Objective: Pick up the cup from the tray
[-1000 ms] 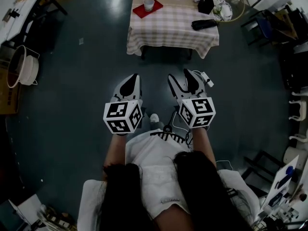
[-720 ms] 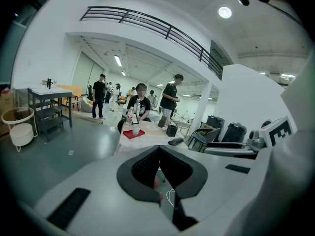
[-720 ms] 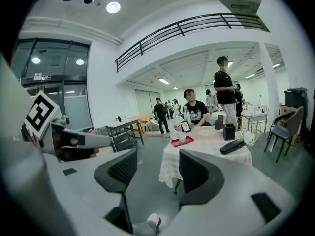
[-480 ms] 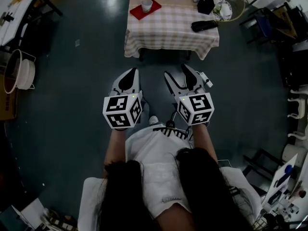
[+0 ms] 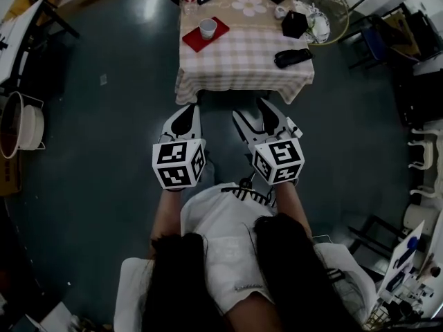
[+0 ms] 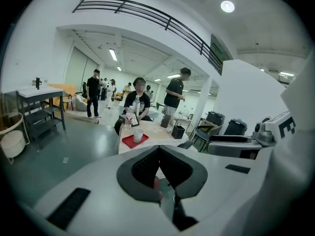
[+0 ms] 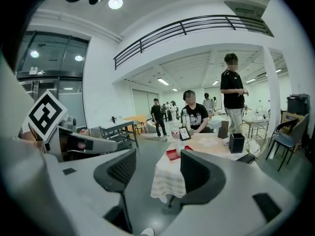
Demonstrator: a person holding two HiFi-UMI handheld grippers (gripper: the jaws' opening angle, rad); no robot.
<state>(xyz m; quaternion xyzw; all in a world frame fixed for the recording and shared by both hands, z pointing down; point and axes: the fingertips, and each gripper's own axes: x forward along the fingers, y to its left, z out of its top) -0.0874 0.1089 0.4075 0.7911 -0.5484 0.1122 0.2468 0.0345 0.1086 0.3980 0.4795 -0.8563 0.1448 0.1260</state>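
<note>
1. The left gripper [image 5: 188, 109] has its jaws pressed together at the tips, and nothing sits between them.
2. The right gripper [image 5: 252, 109] has its jaws spread about halfway. They have just been opening, and nothing is between them. Only the checked-cloth table [image 5: 242, 64] shows through the gap.
3. Both grippers hang side by side over the floor, short of the table's near edge and pointing towards it. Neither touches the table or anything on it.
4. The white cup [image 5: 207, 28] stands upright on the red tray [image 5: 194, 41]. The tray lies on the left part of the table, back from the near edge, well apart from both grippers.
5. A black box [image 5: 293, 25] stands on the table's right side, away from the tray.
6. By my reading, no part of the pick-up is done, since the cup is untouched on its tray. The step in hand looks like the approach to the table. What is left is to reach the tray, bring open jaws around the cup, close on it and lift it clear.
</note>
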